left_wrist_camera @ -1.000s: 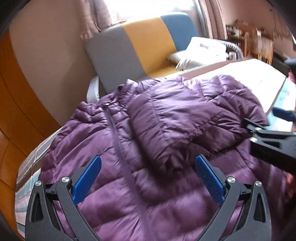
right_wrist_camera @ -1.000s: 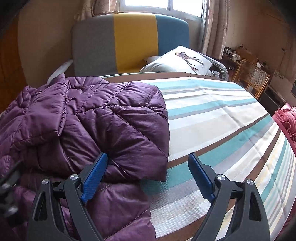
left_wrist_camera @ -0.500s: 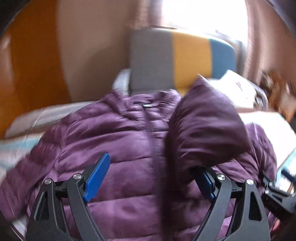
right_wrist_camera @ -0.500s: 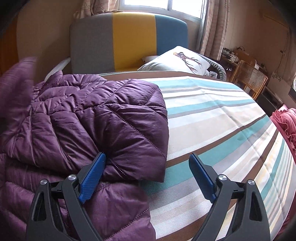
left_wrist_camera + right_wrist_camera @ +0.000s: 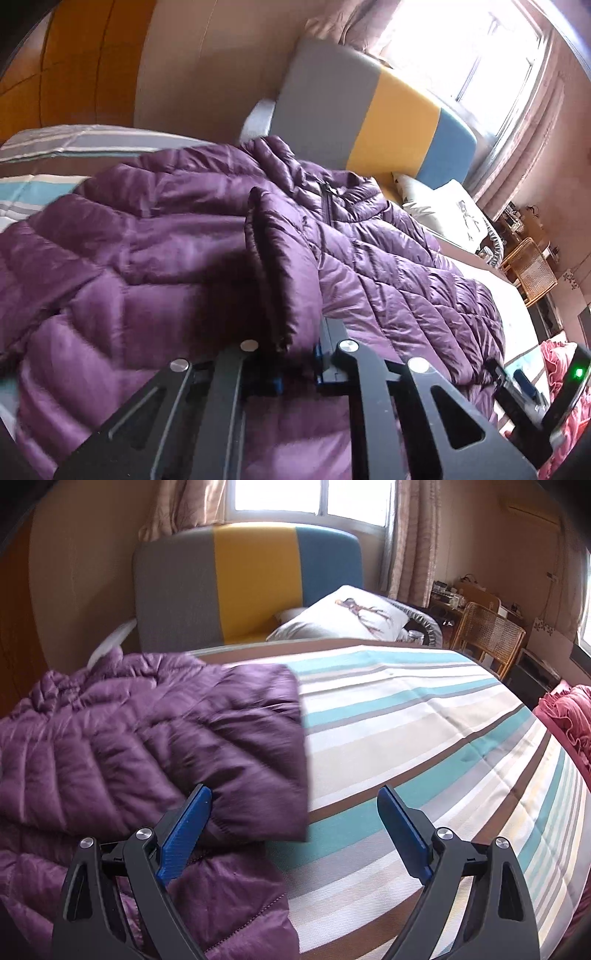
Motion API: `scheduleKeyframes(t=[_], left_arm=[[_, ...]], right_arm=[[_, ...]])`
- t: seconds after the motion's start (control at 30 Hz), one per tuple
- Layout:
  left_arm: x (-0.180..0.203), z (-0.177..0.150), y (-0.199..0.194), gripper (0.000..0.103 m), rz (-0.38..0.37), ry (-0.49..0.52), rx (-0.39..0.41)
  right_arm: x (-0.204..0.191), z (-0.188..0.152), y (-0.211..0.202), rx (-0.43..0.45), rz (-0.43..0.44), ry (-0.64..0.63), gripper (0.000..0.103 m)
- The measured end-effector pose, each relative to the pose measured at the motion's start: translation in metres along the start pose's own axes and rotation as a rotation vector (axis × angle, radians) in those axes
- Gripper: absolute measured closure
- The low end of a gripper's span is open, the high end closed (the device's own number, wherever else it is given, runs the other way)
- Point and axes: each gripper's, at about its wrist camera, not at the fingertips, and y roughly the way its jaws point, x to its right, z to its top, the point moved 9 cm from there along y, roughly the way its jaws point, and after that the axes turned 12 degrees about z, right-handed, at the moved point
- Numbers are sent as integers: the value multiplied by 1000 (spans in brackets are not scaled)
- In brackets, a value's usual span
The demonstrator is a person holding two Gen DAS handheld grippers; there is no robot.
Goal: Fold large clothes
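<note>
A purple quilted puffer jacket (image 5: 388, 266) lies zipper-up on the striped bed (image 5: 424, 738). My left gripper (image 5: 297, 373) is shut on the jacket's sleeve (image 5: 280, 266), which stands up from the jaws over the jacket's front. In the right wrist view the jacket (image 5: 147, 738) covers the bed's left side, one folded edge ending near the middle. My right gripper (image 5: 295, 834) is open and empty, low over that edge; its left finger (image 5: 184, 827) is against the fabric. The right gripper also shows in the left wrist view (image 5: 517, 384) at the lower right.
A grey, yellow and blue headboard (image 5: 251, 587) stands behind the bed, with a white deer-print pillow (image 5: 347, 616) in front of it. A wicker chair (image 5: 487, 635) is at the back right. A pink garment (image 5: 569, 716) lies at the bed's right edge.
My left gripper closed on the sleeve and swung left with it, tilting. The jacket's folded part shifted in the right wrist view. My right gripper stayed open and barely moved.
</note>
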Motion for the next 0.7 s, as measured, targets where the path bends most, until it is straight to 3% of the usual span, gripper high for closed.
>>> scheduleKeyframes(t=[0.17, 0.3, 0.47, 0.5, 0.57, 0.6, 0.63, 0.7], left_arm=[[-17, -21, 6, 91, -5, -14, -59], [-17, -24, 12, 87, -14, -21, -62], [-21, -29, 13, 84, -39, -27, -63], [-21, -28, 11, 77, -52, -30, -63], [-18, -29, 3, 47, -82, -17, -57], [-20, -30, -3, 17, -55, 0, -45], [-26, -29, -11, 11, -15, 7, -18], [-35, -28, -25, 11, -3, -3, 16]], right_arm=[[1, -4, 13, -61, 9, 6, 13], [1, -10, 29, -139, 9, 9, 12], [4, -14, 32, -149, 21, 38, 9], [4, -13, 31, -144, 17, 34, 9], [4, -10, 26, -127, 16, 30, 9], [5, -7, 22, -108, 25, 34, 9], [5, -5, 17, -89, 33, 38, 9], [4, 2, 0, -37, 28, 27, 9]])
